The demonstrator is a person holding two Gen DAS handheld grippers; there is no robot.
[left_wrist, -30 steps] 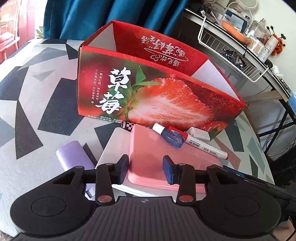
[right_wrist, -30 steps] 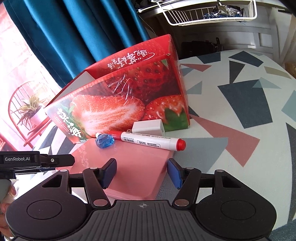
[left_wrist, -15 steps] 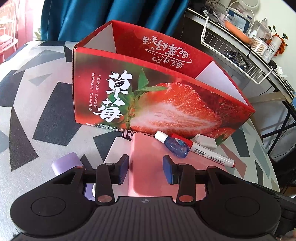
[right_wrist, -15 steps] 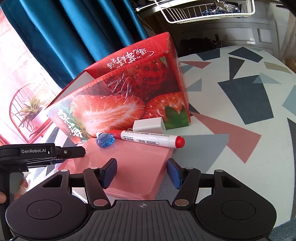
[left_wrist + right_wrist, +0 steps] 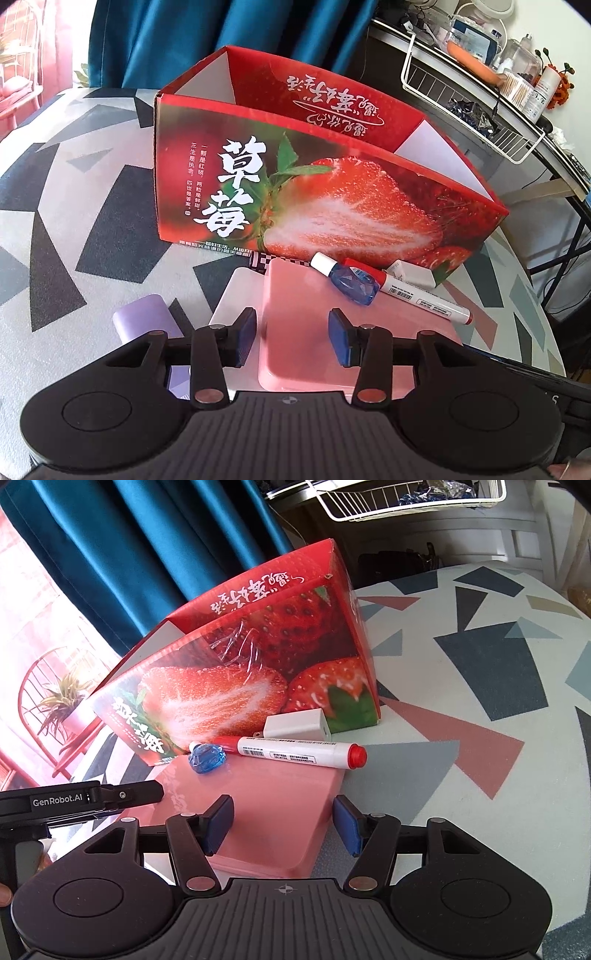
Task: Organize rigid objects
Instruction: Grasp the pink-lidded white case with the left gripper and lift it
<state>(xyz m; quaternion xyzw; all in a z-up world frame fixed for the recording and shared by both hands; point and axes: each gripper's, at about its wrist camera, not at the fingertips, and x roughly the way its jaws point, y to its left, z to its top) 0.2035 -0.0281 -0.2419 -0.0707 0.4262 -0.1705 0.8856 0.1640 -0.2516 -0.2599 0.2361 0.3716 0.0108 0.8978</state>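
Table (image 5: pixel 74 221): covered by a cloth with a geometric print.
Box (image 5: pixel 332 206): red strawberry carton, stood open-topped at the middle.
Pink case (image 5: pixel 354 325): laid flat just before the box.
Marker (image 5: pixel 295 755): rested across the case's far edge.
Blue bottle (image 5: pixel 352 286): laid on the case, touching the marker.
Charger (image 5: pixel 295 728): placed between marker and box.
Left gripper (image 5: pixel 291 338): held open over the case, nothing gripped.
Right gripper (image 5: pixel 282 821): held open, case's near corner between its fingers.

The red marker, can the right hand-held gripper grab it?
Probably yes. The right hand-held gripper is open, and the red marker lies ahead on the pink box, with nothing between them.
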